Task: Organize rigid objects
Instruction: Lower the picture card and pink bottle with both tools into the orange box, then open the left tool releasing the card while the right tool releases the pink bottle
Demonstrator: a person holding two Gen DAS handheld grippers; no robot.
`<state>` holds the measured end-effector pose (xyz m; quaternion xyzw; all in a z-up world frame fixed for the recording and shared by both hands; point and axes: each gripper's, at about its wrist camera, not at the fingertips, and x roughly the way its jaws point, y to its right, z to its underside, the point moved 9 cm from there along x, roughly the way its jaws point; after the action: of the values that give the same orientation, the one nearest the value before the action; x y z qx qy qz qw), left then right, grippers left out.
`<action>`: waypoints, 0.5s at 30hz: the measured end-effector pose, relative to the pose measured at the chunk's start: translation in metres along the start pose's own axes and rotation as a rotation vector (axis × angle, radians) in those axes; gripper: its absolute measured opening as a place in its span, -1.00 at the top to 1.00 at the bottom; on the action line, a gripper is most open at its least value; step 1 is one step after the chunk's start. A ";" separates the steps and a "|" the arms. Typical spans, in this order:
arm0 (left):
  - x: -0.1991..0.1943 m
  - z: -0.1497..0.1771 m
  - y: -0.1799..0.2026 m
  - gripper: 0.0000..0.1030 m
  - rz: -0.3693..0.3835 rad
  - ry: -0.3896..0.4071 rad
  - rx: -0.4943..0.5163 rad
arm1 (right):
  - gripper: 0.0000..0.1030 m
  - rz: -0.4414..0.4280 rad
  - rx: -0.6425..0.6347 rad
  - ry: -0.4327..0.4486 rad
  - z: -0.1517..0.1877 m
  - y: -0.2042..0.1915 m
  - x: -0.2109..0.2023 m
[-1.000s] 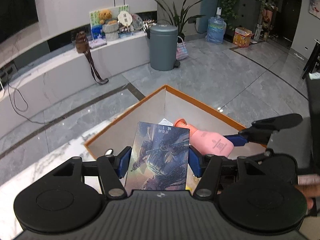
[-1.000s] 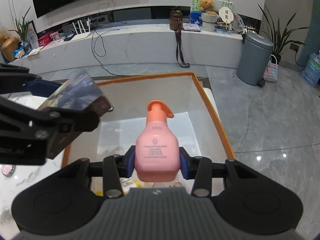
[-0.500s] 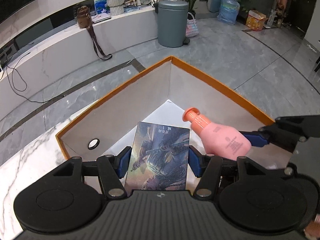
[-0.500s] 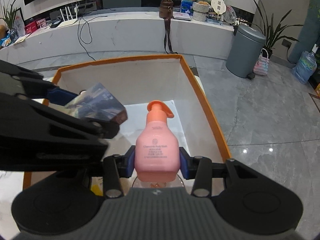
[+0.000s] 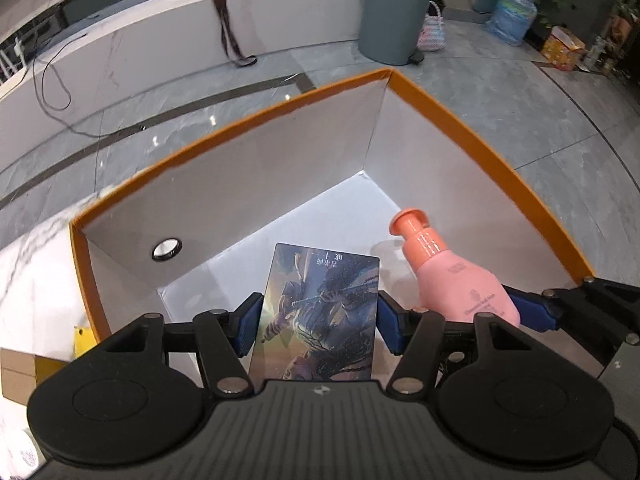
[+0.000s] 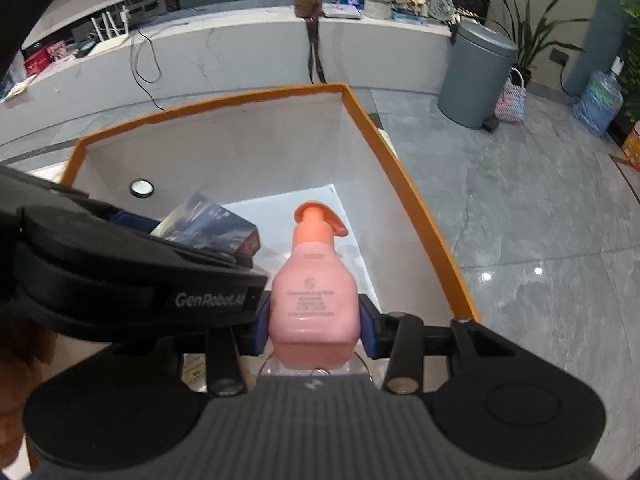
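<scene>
My left gripper [image 5: 318,322] is shut on a flat illustrated box [image 5: 318,312], held over the inside of an orange-rimmed box with white walls [image 5: 472,136]. My right gripper [image 6: 314,328] is shut on a pink pump bottle [image 6: 312,280], held beside it over the same box [image 6: 400,168]. The bottle also shows in the left wrist view [image 5: 456,276], to the right of the illustrated box. The illustrated box shows in the right wrist view [image 6: 212,226], partly hidden by the left gripper's body. The box floor is white and bare where visible.
A round metal grommet [image 5: 167,249] sits in the box's left wall. A grey bin [image 6: 476,72] stands on the tiled floor beyond. A white marble ledge [image 6: 240,52] with clutter runs behind. Yellow and cardboard items [image 5: 24,364] lie left of the box.
Both grippers have moved forward and down over the orange-rimmed box with their objects still held. The box's inside now fills more of both views.
</scene>
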<state>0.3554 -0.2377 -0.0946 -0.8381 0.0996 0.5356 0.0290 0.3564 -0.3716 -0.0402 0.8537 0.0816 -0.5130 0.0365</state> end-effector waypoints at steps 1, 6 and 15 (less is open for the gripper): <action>0.001 0.001 -0.001 -0.32 -0.006 -0.005 -0.005 | 0.17 0.004 0.000 -0.007 0.000 0.000 0.002; 0.007 0.004 -0.006 -0.32 -0.005 -0.034 -0.042 | 0.17 0.022 -0.001 -0.042 0.001 0.000 0.011; 0.006 0.004 -0.009 -0.47 0.047 -0.036 -0.084 | 0.13 0.077 -0.026 -0.025 0.000 -0.007 0.020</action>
<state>0.3560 -0.2292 -0.1026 -0.8263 0.0961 0.5547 -0.0167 0.3649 -0.3622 -0.0579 0.8492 0.0550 -0.5207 0.0683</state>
